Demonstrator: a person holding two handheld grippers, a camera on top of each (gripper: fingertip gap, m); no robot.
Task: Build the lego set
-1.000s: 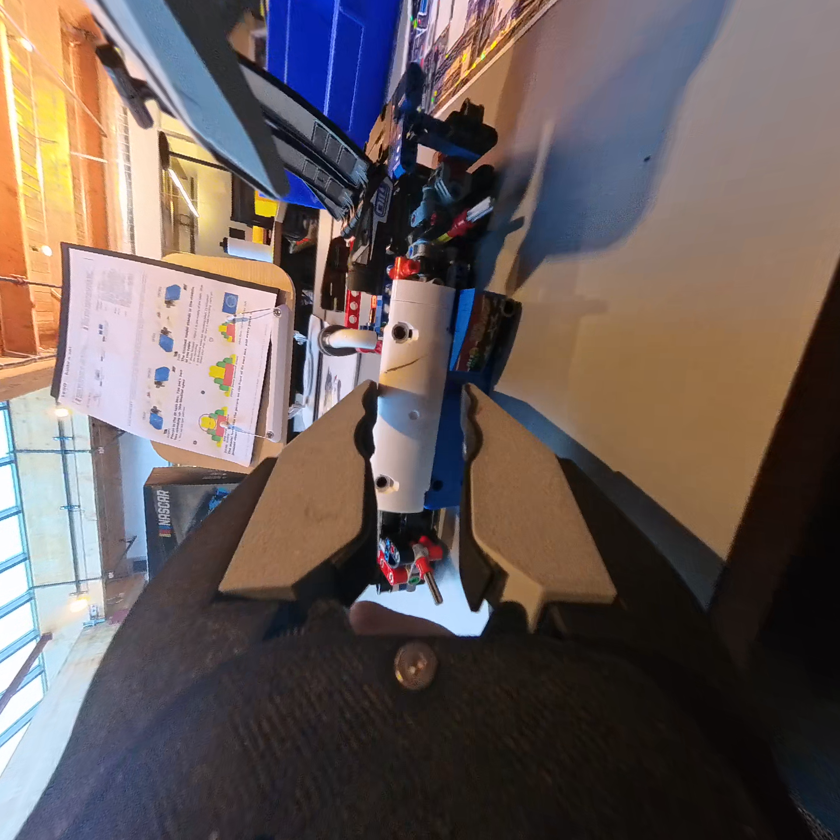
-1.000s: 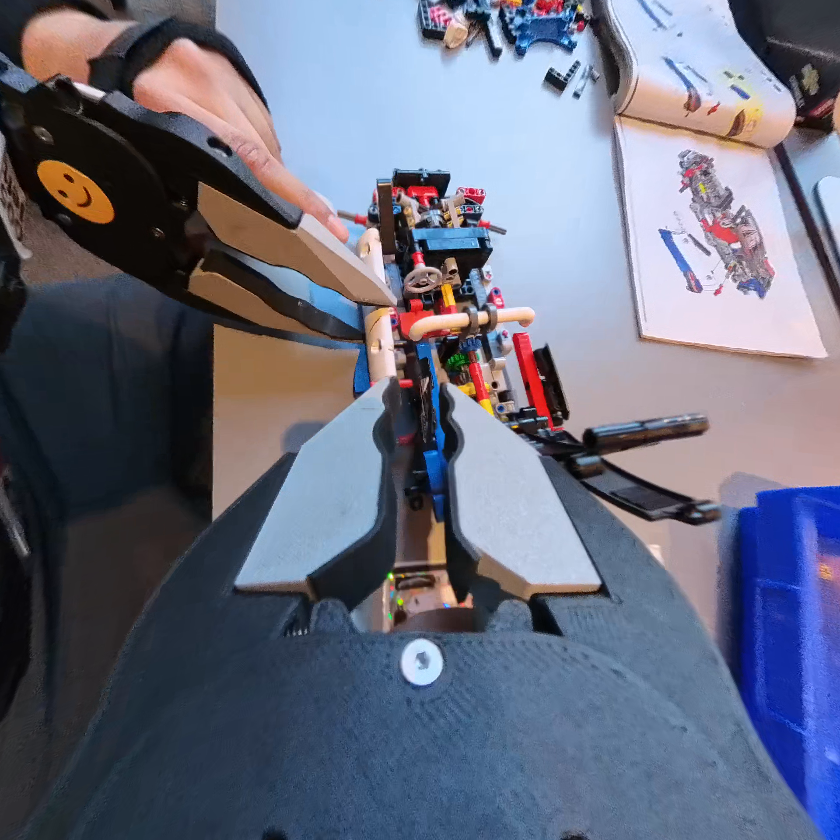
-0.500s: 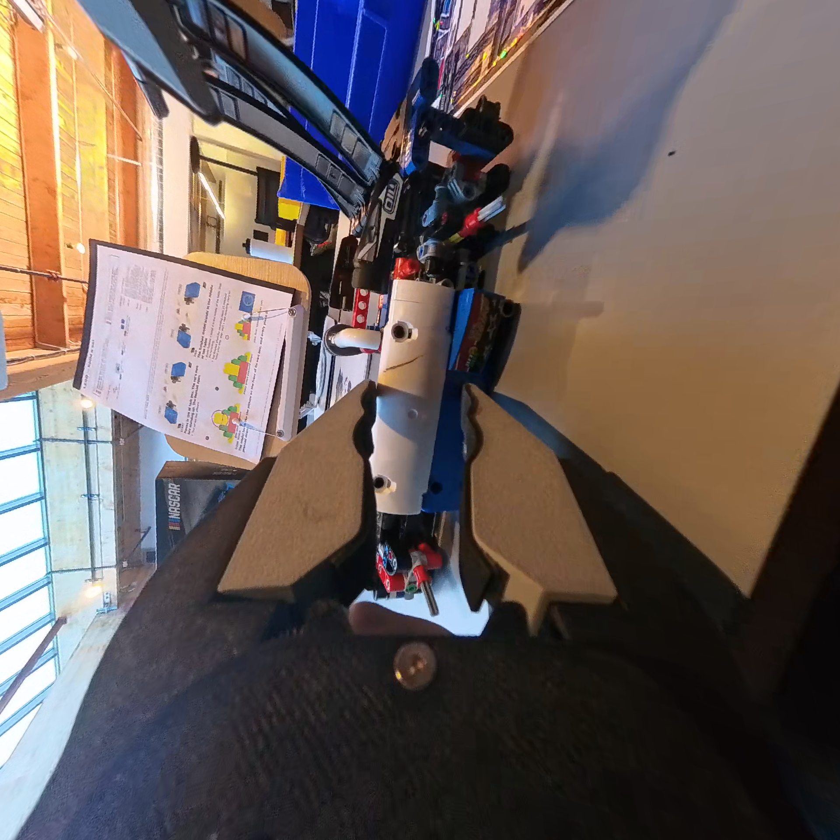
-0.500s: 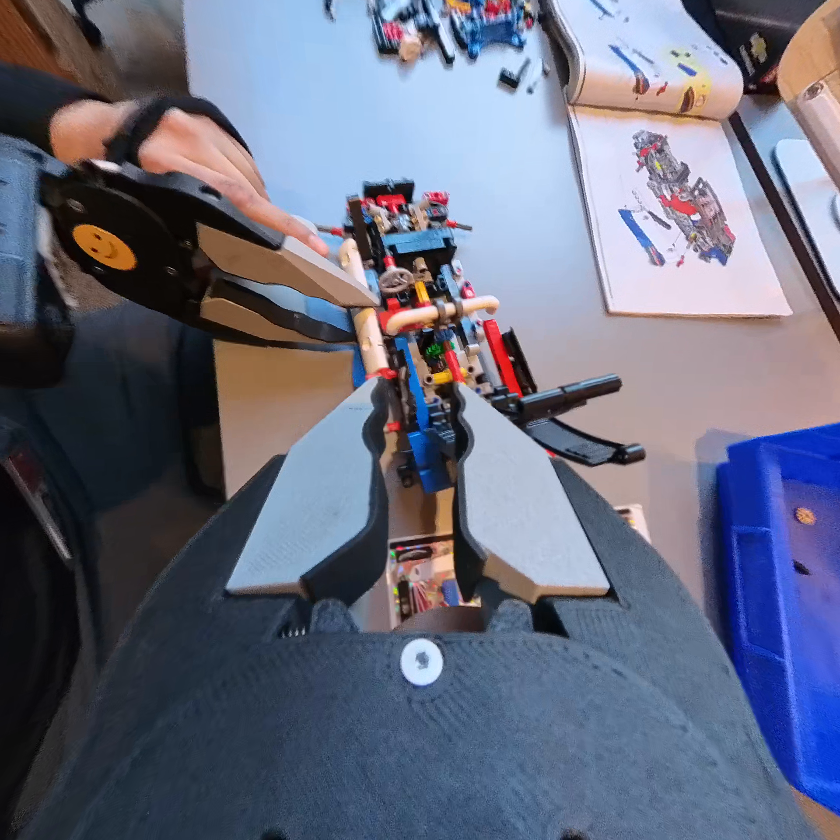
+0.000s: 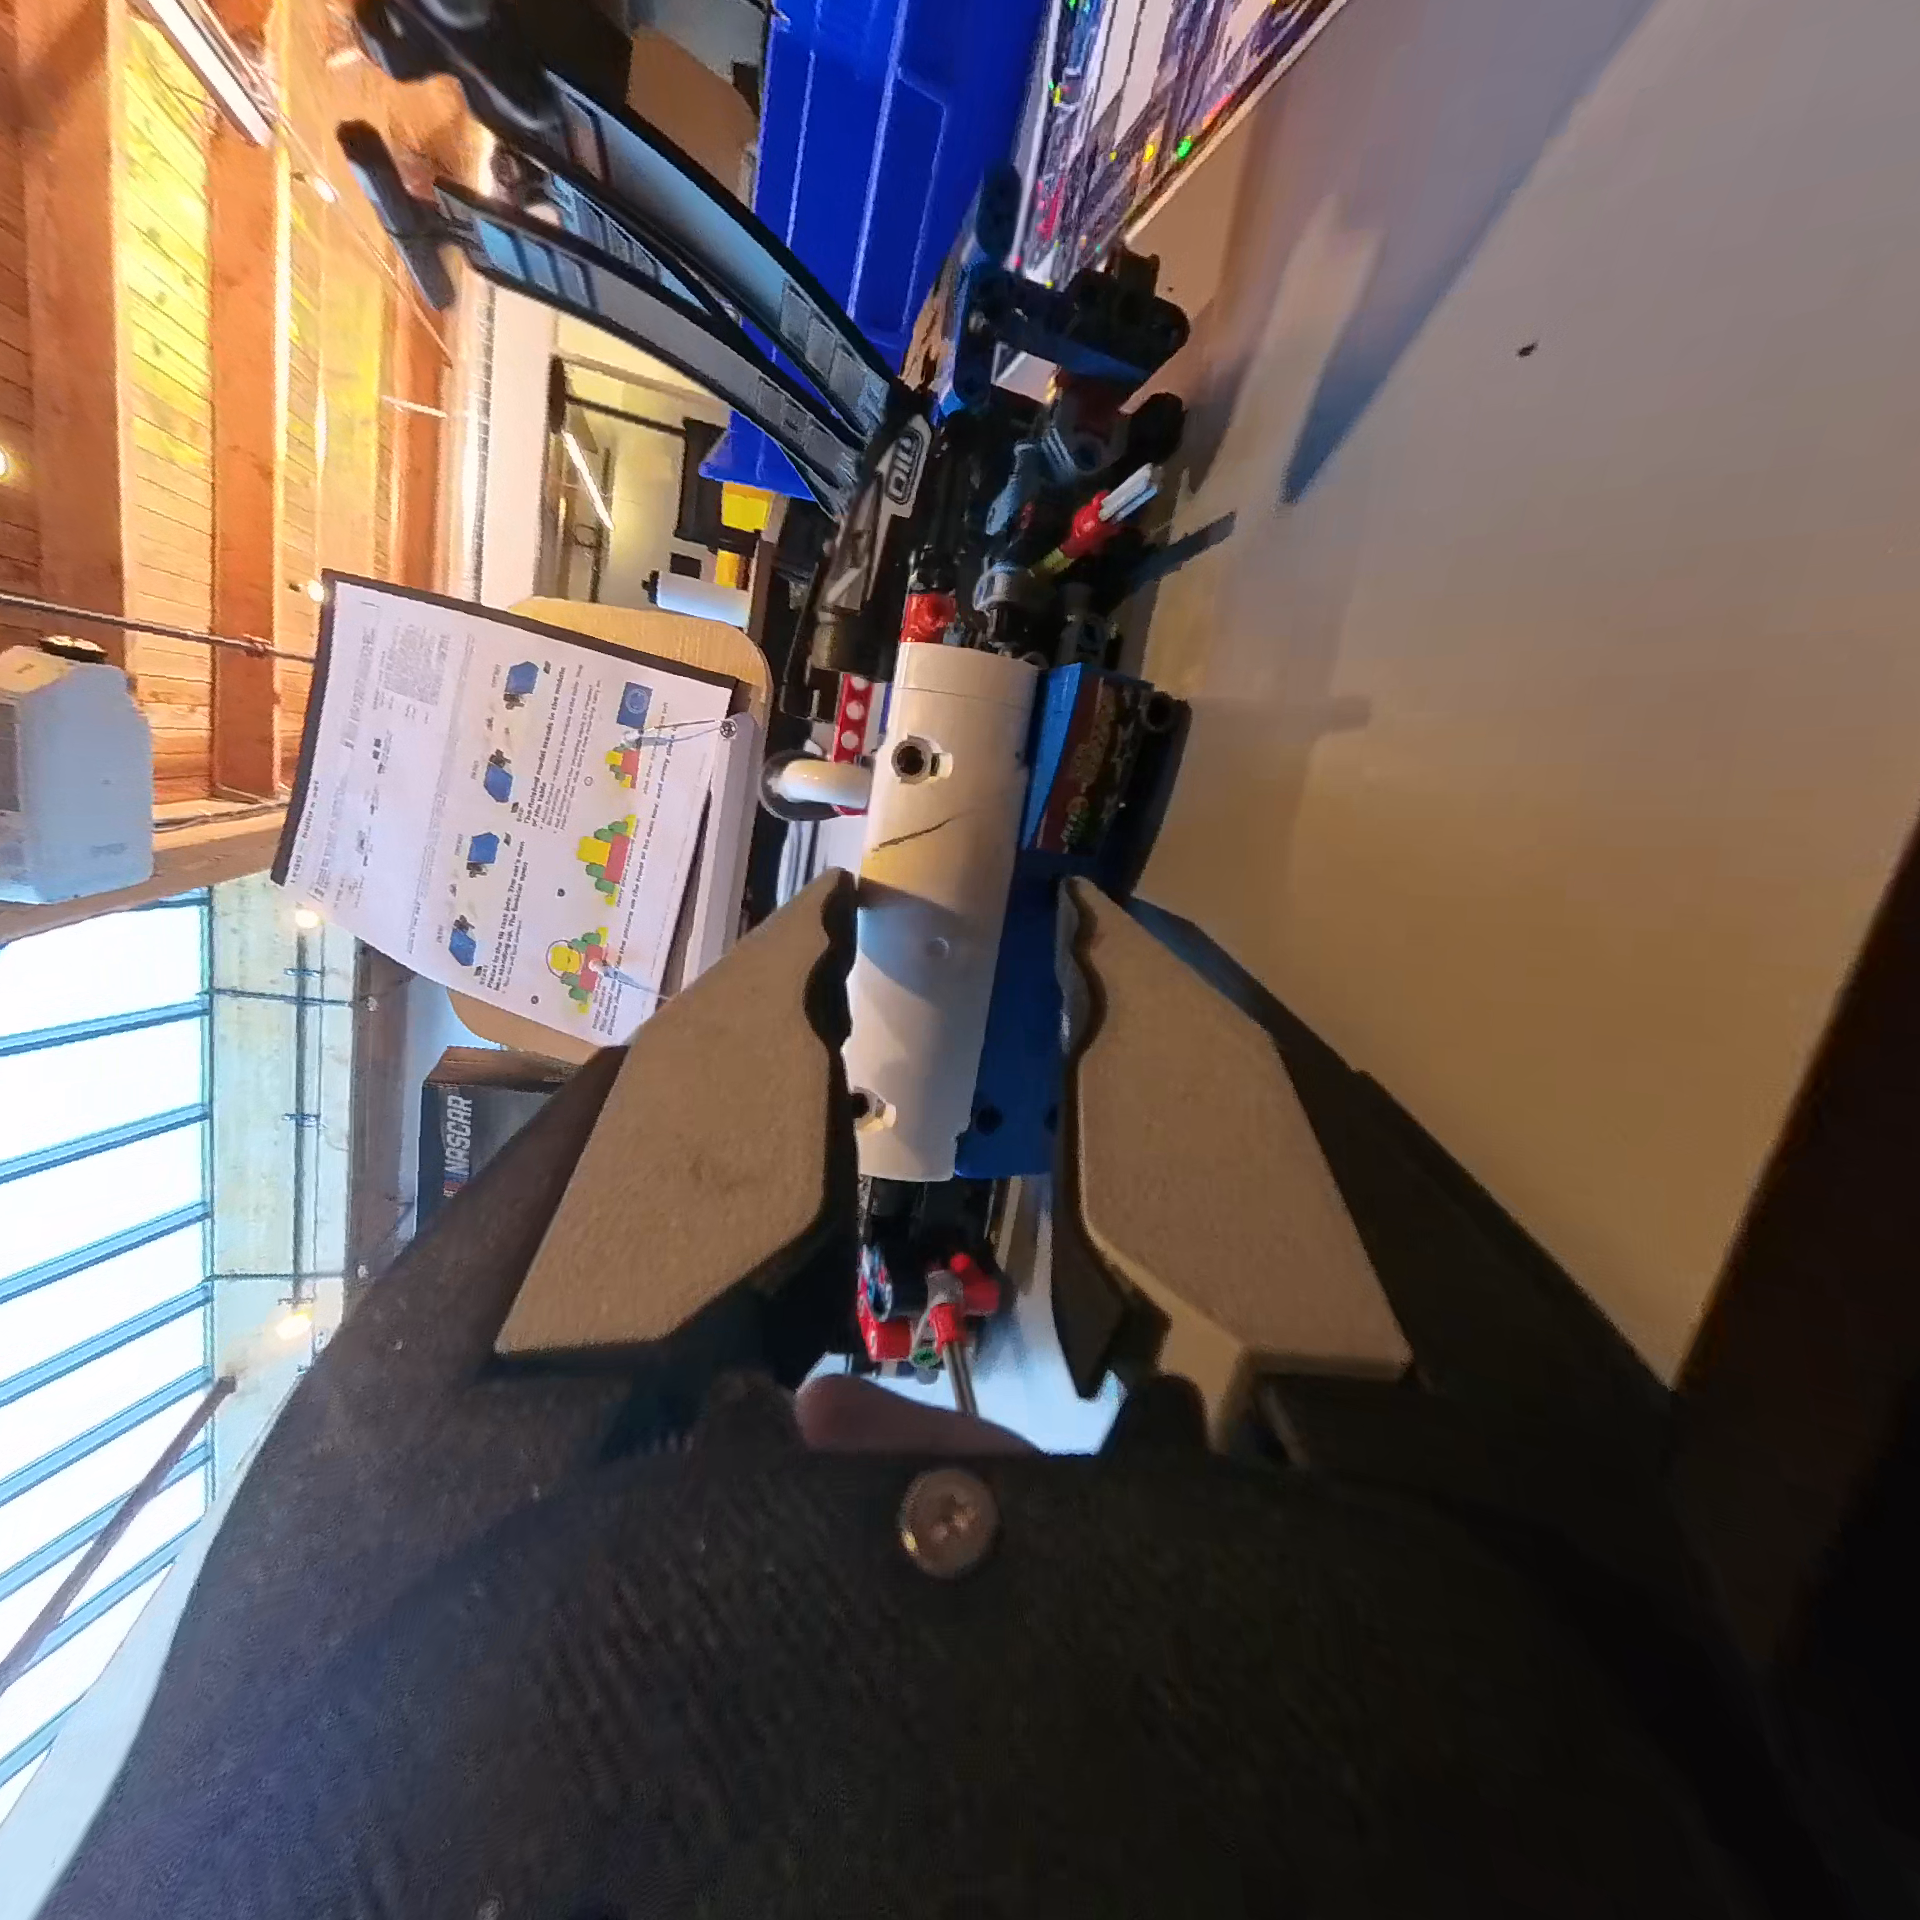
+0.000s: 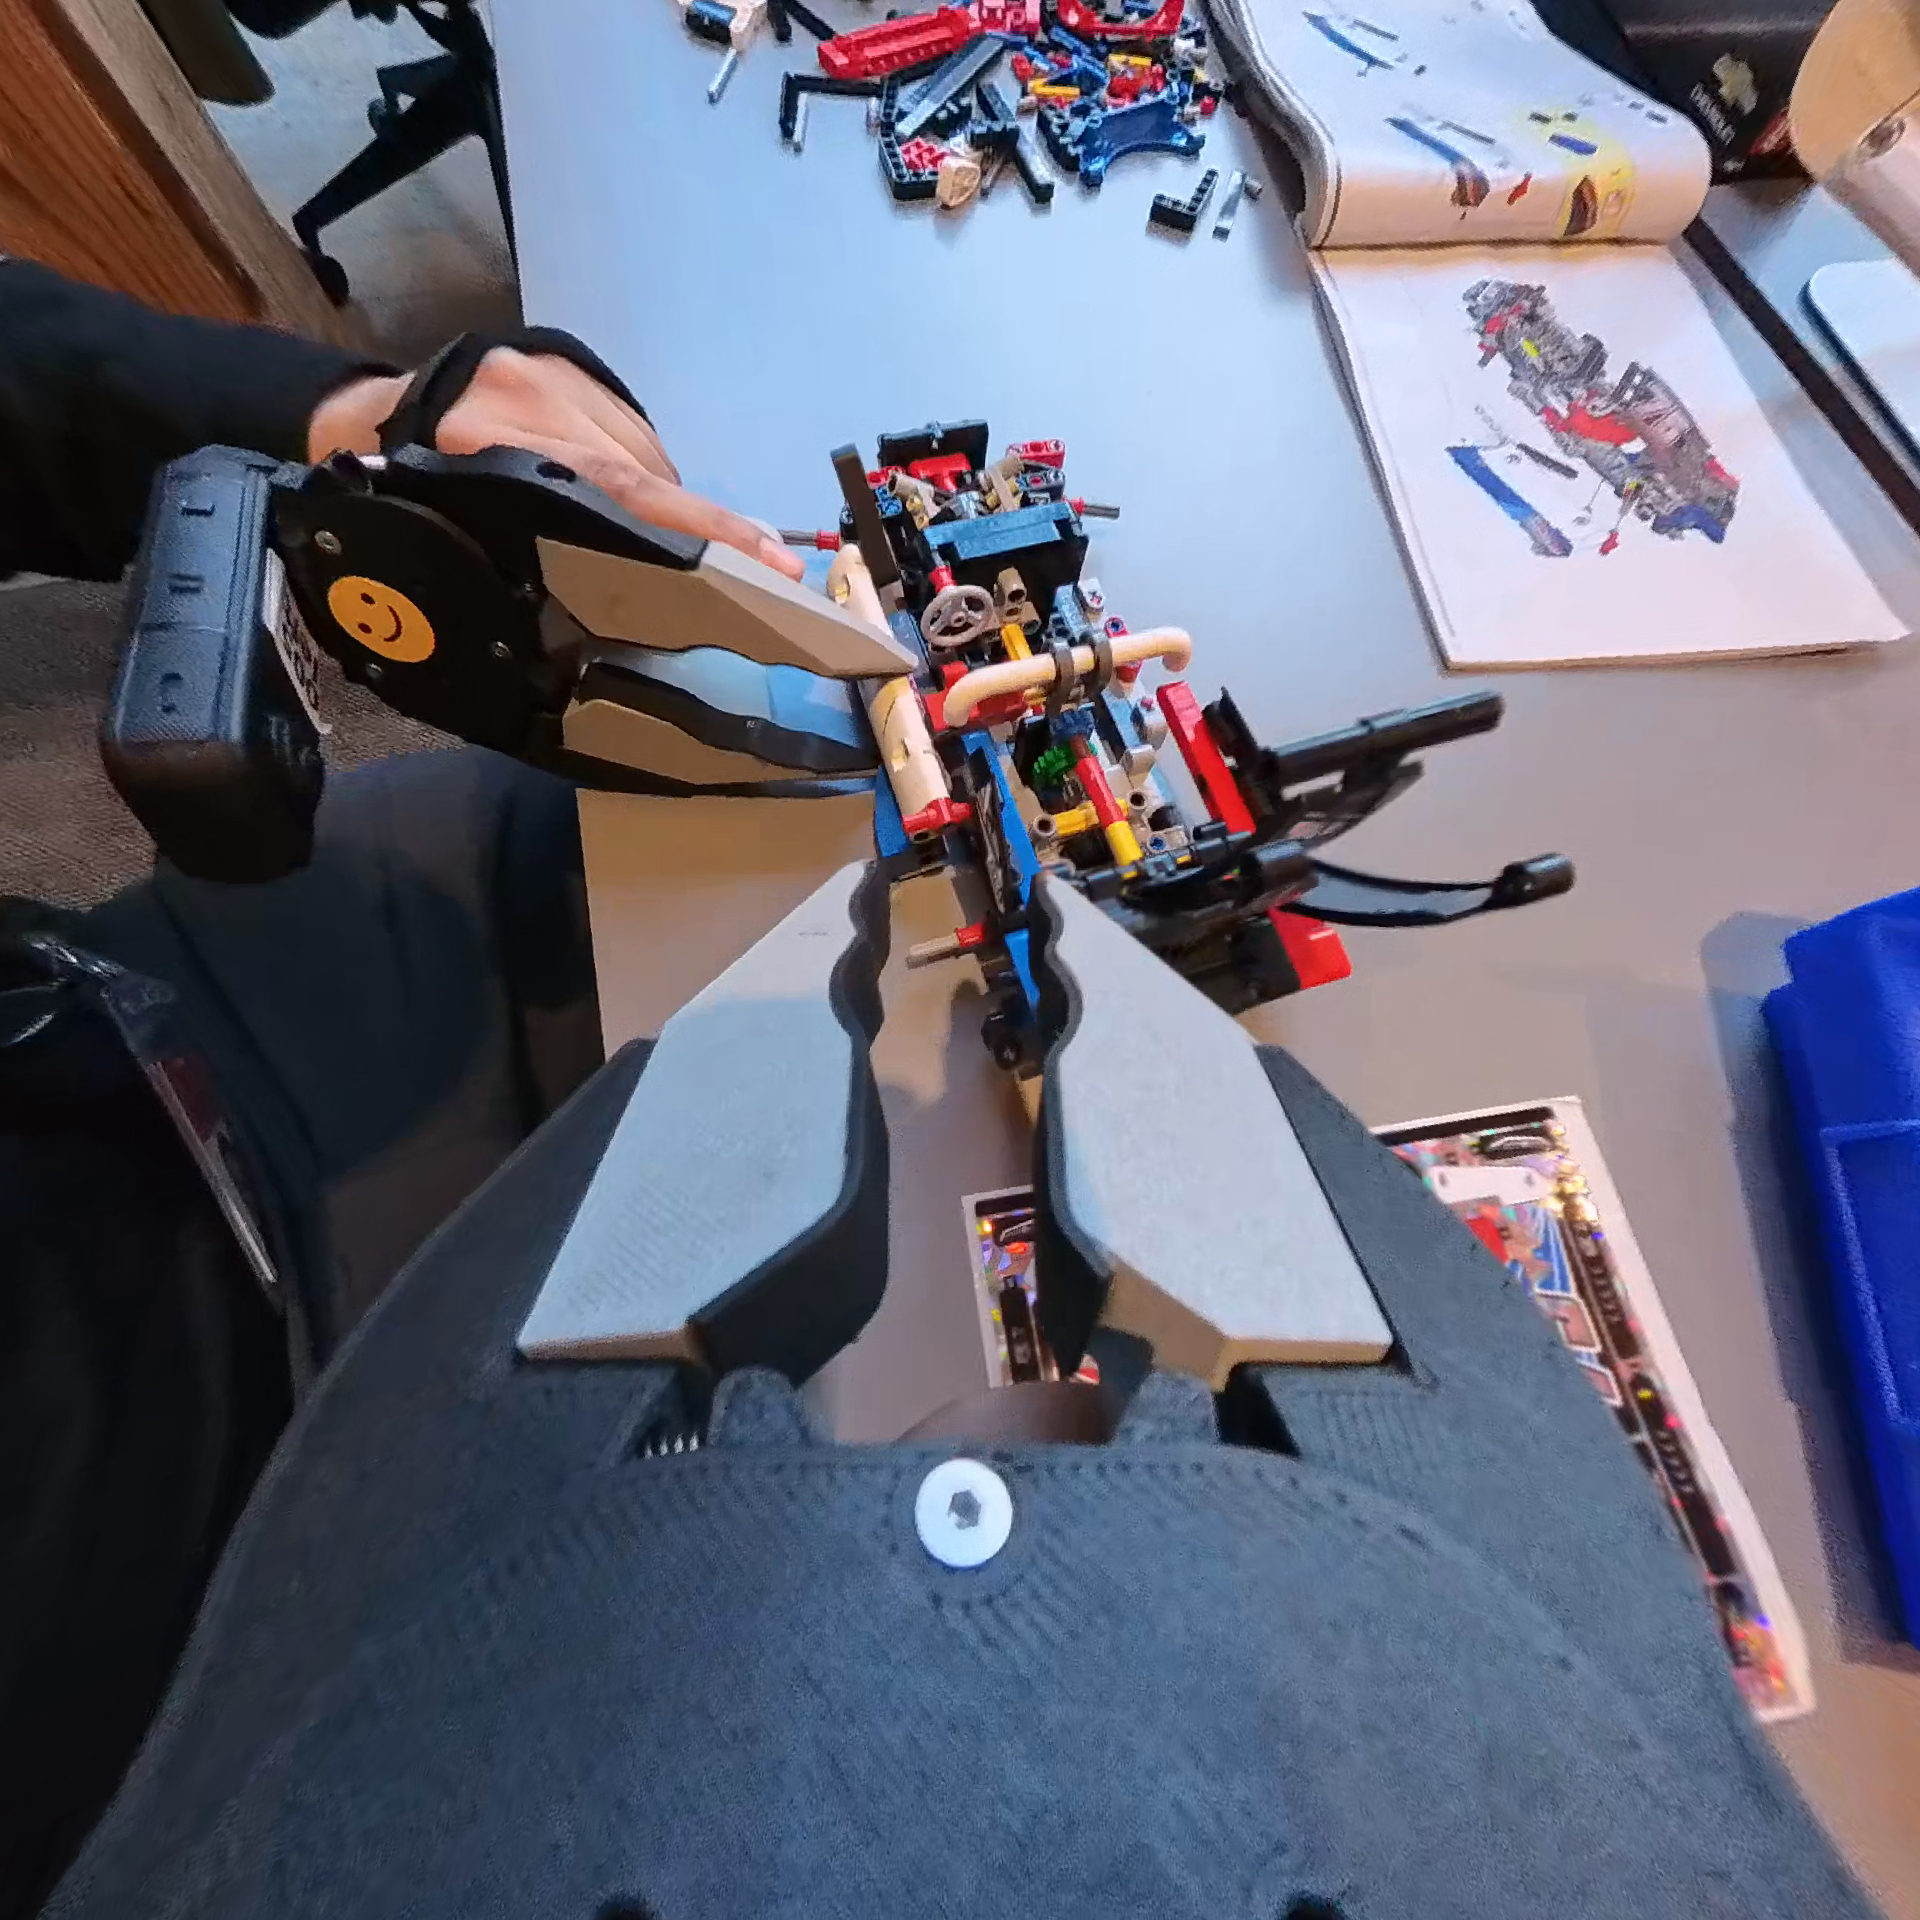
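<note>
Lego car on grey table, the landmark. Left of it: left gripper clamped on its white side panel. Right gripper at its near end, jaws narrowly parted, holding nothing. Beyond it: loose pieces. Right: manual, blue bin. Only the left wrist view shows wood wall, windows.

Left wrist cam is rolled sideways, so the grey tabletop stands like a wall on the right, and it's jammed right up against the half-built, multicoloured lego car chassis, looking along its length. Right wrist cam sits higher and a bit further back, tilted down over the same car from its end, facing the open white instruction booklet. Both share the car and the blue plastic bin.
</note>
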